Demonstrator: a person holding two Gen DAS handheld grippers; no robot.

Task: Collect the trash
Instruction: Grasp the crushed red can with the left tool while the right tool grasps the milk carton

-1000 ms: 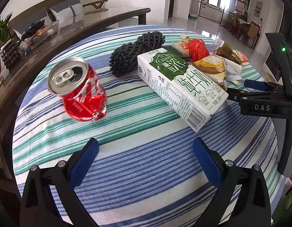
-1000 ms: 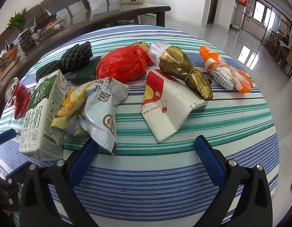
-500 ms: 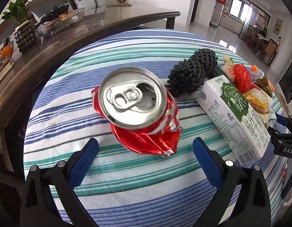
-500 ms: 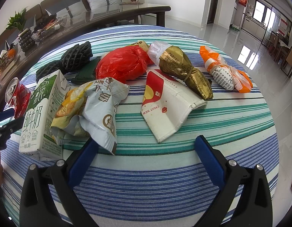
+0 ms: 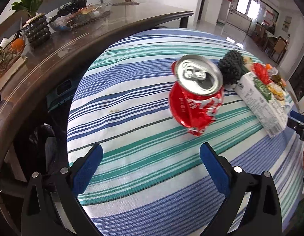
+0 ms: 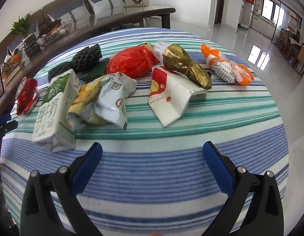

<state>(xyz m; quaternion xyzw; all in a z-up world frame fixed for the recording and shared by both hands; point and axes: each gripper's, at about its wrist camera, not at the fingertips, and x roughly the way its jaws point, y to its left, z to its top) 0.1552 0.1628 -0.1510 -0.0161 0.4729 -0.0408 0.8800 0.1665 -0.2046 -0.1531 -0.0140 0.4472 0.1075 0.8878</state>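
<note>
A crushed red soda can (image 5: 197,96) stands on the striped tablecloth (image 5: 132,118), ahead and right of my open left gripper (image 5: 151,159), which holds nothing. The can (image 6: 27,96) also shows at the far left in the right wrist view. Beside it lies a green-and-white milk carton (image 6: 53,106), then a crumpled snack bag (image 6: 104,100), a red plastic bag (image 6: 132,62), a white-and-red paper bag (image 6: 169,96), a gold wrapper (image 6: 185,64) and an orange-and-white bag (image 6: 226,66). My right gripper (image 6: 152,159) hovers open over the near blue stripes.
Black foam fruit nets (image 6: 86,59) lie behind the carton. A dark wooden table (image 5: 53,45) with a plant pot, glass tray and clutter curves along the left, close to the round table's edge. Glossy floor stretches to the right (image 6: 250,29).
The left gripper swung left and pulled back: the can, centred between its fingers half a second ago, now sits up and to the right. The right gripper and the trash have barely moved.
</note>
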